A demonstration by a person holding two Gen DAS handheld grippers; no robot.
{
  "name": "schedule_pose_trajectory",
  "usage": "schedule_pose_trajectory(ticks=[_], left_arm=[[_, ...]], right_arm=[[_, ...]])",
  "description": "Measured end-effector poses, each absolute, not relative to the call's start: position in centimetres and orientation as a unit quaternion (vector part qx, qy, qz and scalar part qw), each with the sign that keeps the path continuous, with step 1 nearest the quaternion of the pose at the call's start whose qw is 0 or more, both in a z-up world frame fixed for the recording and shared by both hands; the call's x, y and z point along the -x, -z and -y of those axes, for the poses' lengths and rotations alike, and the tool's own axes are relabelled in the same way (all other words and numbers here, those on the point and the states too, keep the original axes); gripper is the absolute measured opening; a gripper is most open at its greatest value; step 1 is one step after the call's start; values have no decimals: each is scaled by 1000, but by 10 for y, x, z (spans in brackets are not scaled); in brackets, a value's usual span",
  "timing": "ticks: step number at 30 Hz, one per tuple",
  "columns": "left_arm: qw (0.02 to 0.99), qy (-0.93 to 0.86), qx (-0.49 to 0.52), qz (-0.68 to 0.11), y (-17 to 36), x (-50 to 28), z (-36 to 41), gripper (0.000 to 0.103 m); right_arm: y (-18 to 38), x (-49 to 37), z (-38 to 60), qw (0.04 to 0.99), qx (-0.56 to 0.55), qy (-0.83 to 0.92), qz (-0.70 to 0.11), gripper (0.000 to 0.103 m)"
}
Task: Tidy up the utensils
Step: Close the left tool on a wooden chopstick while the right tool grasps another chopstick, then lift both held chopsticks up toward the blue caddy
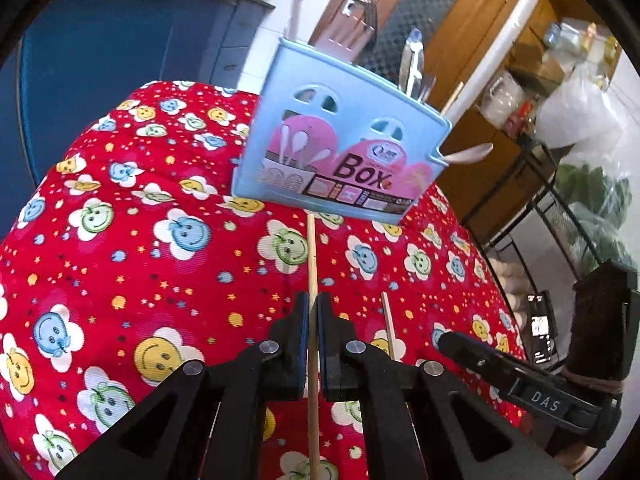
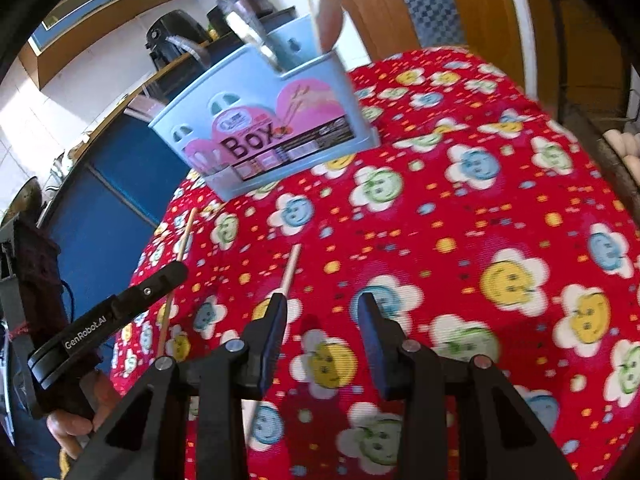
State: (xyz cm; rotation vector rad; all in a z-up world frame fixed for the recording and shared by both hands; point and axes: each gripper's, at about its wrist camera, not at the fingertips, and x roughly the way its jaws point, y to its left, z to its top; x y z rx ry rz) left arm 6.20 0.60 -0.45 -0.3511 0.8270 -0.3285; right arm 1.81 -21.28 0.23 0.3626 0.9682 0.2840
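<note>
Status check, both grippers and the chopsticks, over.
Left gripper shut on one chopstick, tip toward blue utensil box. Right gripper open, empty, beside second chopstick lying on red tablecloth. Nothing blocking the box.

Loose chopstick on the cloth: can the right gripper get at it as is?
Probably yes. The right gripper is open and empty, the loose chopstick lies beside its left finger, nothing covering it. The left gripper holds the other chopstick, off to the side.

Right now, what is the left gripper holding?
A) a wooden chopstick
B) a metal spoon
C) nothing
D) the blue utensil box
A: the left gripper is shut on a wooden chopstick that points toward the blue utensil box, while the right gripper is open with a second chopstick lying on the cloth by it.
</note>
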Motion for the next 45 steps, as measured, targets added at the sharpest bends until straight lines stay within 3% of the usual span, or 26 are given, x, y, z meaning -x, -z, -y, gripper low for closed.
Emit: schedule_pose_trajectory(ticks=[20, 23, 29, 36, 45], left_arm=[[906, 104, 139, -386, 6, -60, -25, 4], [907, 104, 137, -385, 6, -59, -24, 4], [908, 107, 137, -381, 4, -56, -21, 4], [908, 115, 140, -377, -1, -52, -19, 4], [914, 130, 144, -356, -16, -46, -18, 4]], right_arm=[[6, -33, 159, 863, -74, -142, -479, 38], [7, -36, 157, 862, -68, -143, -481, 34], [10, -49, 167, 851, -99, -145, -494, 13], [8, -51, 182, 840, -128, -158, -502, 6], [-23, -34, 196, 866, -146, -177, -445, 6]])
